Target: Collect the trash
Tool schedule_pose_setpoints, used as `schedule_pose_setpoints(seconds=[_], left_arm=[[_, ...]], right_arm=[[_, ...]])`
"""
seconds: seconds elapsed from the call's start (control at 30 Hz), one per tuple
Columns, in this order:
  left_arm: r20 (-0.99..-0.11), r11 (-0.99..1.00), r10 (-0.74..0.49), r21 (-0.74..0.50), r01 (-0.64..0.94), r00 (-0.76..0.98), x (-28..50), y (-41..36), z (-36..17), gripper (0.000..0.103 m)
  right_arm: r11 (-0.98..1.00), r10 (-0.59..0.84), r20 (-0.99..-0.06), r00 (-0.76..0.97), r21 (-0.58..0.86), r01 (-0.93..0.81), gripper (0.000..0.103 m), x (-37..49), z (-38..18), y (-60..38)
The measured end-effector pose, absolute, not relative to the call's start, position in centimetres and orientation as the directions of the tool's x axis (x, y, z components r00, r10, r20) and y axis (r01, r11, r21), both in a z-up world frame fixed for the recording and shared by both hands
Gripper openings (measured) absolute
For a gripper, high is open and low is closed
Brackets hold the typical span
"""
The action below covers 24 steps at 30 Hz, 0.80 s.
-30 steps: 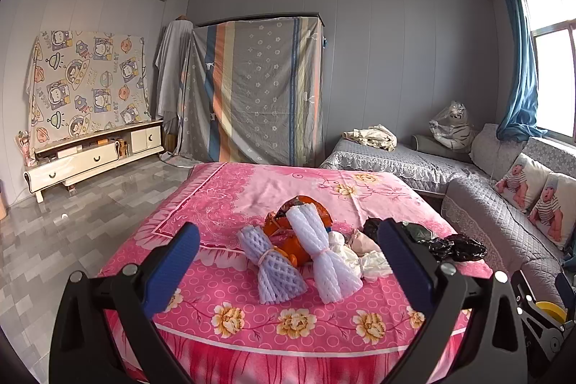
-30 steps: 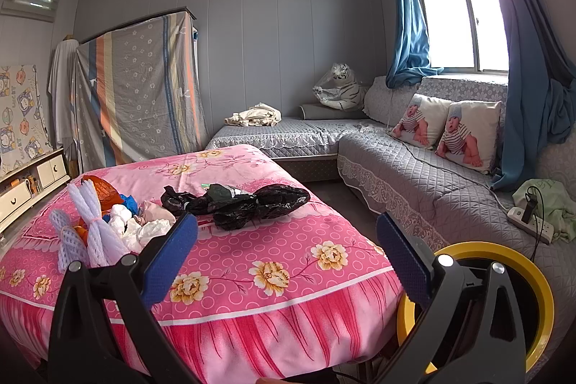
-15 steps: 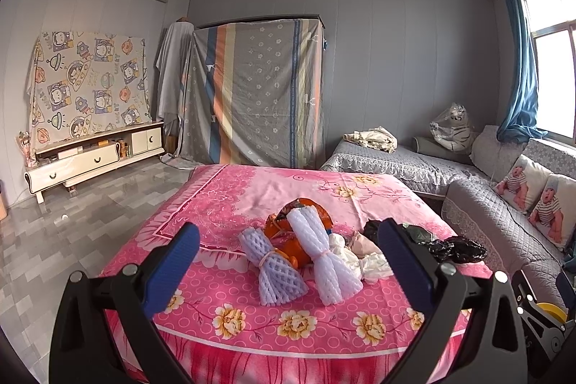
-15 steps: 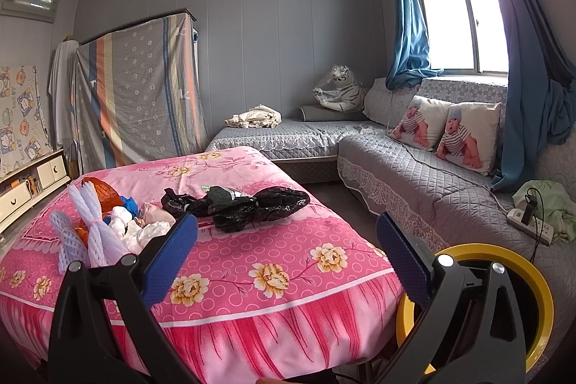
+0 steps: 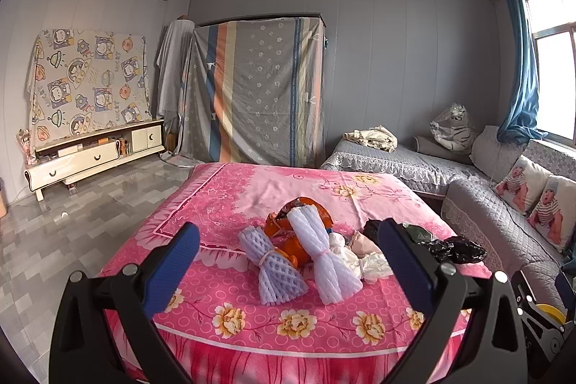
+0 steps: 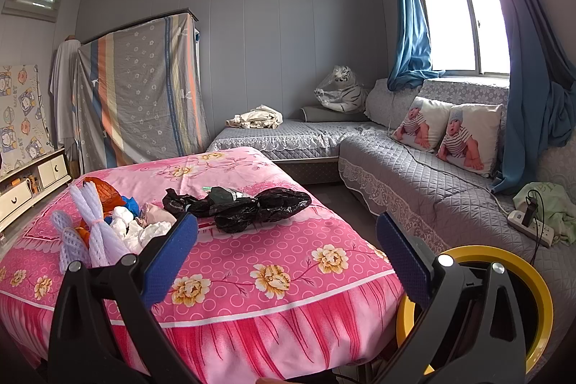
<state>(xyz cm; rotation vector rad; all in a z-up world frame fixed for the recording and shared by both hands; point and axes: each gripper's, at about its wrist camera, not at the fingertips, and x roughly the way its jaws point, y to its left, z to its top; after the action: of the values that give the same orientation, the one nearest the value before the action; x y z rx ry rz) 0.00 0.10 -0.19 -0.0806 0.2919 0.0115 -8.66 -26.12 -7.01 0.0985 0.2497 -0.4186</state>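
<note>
A round bin with a yellow rim [image 6: 540, 279] stands on the floor at the right corner of the bed, just behind the right gripper [image 6: 288, 251]. Its inside is dark and mostly hidden by the gripper frame, so I cannot tell what is in it. A small part of the same yellow rim shows at the lower right edge of the left wrist view.

The trash lies in a loose pile on the pink flowered bed cover [image 5: 288, 322], near the front edge. There is a purple foam net [image 5: 273, 265] and a white foam net [image 5: 324, 258], each tied in the middle, side by side. Behind them is an orange plastic bag [image 5: 288, 233]. To the right are crumpled white tissues [image 5: 367, 261], and further right a black plastic bag [image 6: 252, 204], spread out on the cover.

The left gripper [image 5: 288, 261] is held level in front of the bed and points at the foam nets. Its blue pads [image 5: 172, 265] are spread wide and hold nothing. The right gripper is also level, above the front right corner of the bed, with the fingers wide apart and empty. Neither tool touches the trash.
</note>
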Motion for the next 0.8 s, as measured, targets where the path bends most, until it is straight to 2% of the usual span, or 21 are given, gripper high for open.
schedule_pose_setpoints(seconds=[0.8], left_arm=[[-0.296, 0.996, -0.003, -0.081, -0.022, 0.955, 0.0, 0.11, -0.22, 0.096]], right_arm=[[0.91, -0.387, -0.259, 0.885, 0.045, 0.412, 0.095, -8.62, -7.08, -26.05]])
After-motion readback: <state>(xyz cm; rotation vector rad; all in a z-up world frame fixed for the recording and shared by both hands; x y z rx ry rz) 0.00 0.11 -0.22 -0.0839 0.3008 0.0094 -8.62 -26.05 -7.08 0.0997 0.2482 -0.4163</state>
